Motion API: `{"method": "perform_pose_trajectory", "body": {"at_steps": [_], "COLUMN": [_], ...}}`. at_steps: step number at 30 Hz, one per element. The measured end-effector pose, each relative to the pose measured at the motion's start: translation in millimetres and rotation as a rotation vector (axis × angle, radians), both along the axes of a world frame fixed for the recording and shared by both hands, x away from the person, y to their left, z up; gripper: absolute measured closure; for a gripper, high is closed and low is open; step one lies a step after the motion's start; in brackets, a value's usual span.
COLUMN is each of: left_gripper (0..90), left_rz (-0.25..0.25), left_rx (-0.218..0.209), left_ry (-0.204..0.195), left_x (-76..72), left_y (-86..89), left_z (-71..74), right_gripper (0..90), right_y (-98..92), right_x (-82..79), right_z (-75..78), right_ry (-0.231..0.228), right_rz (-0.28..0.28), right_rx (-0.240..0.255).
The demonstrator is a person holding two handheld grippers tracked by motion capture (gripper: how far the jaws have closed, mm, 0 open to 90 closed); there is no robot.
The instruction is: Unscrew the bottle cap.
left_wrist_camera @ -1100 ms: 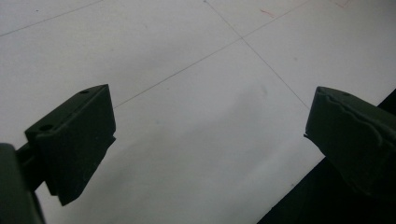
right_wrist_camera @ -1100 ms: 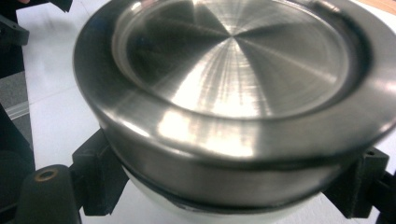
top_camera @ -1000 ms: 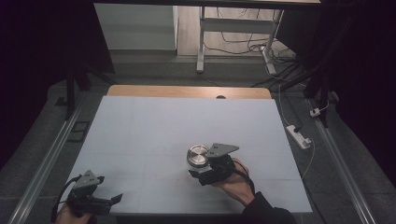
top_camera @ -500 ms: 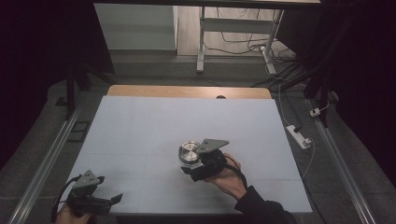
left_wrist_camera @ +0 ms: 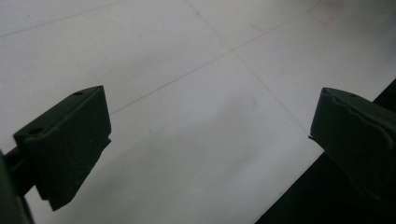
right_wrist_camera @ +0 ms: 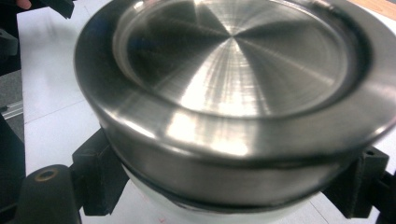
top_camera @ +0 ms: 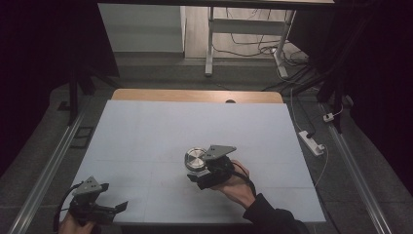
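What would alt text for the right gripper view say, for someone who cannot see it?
A round, shiny metal container with a lid sits close to the camera, gripped at its lower part between the two black jaws of the right gripper. Beneath it lies the white table, and its lid catches bright streaks of light.

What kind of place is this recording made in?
Probably a lab recording station: a white-topped table between floor rails, dark curtains at the sides, loose cables and a power strip on the floor.
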State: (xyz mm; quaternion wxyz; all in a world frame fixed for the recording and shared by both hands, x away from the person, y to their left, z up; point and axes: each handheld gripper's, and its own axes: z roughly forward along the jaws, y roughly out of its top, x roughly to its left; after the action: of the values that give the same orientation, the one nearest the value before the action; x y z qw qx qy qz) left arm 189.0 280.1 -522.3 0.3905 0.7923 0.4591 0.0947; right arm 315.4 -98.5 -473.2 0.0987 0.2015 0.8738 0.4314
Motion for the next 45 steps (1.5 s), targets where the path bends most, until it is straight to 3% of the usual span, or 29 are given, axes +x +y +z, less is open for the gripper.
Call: {"method": "perform_pose_trajectory", "body": {"at_steps": [6, 16, 21, 24, 32, 35, 40, 45], "left_gripper": [0.0, 0.0, 0.0, 0.0, 0.0, 0.0, 0.0, 0.0], "left_rz": [-0.02, -0.155, -0.196, -0.223, -0.276, -0.3, -0.34, -0.39], "left_rx": [-0.015, -0.029, -0.057, -0.071, -0.058, -0.067, -0.027, -0.034], "left_ry": [-0.041, -0.102, -0.11, -0.136, -0.182, -0.163, -0.175, -0.181], "left_x": [2.4, 17.8, 26.6, 32.7, 51.3, 58.7, 69.4, 82.4], "left_y": [-2.9, -20.2, -29.0, -35.8, -57.8, -64.7, -78.5, -91.9], "left_z": [4.9, 18.4, 23.7, 27.8, 38.5, 44.5, 54.8, 61.9], "right_gripper": [15.2, 15.2, 15.2, 15.2, 15.2, 15.2, 15.2, 15.2], "right_y": [-0.8, -2.9, -3.1, -2.9, -3.1, -3.4, -3.1, -2.6], "right_x": [-0.4, -0.4, -1.1, -1.7, -2.3, -2.3, -2.6, -3.2], "right_z": [1.5, 6.1, 7.5, 8.2, 9.7, 10.0, 10.4, 11.8], "right_ry": [-0.003, -0.01, -0.013, -0.016, -0.019, -0.019, -0.021, -0.024], "right_rz": [0.002, 0.008, 0.013, 0.016, 0.022, 0.025, 0.035, 0.047], "right_rx": [0.001, 0.012, 0.012, 0.012, 0.011, 0.01, 0.008, 0.006]}}
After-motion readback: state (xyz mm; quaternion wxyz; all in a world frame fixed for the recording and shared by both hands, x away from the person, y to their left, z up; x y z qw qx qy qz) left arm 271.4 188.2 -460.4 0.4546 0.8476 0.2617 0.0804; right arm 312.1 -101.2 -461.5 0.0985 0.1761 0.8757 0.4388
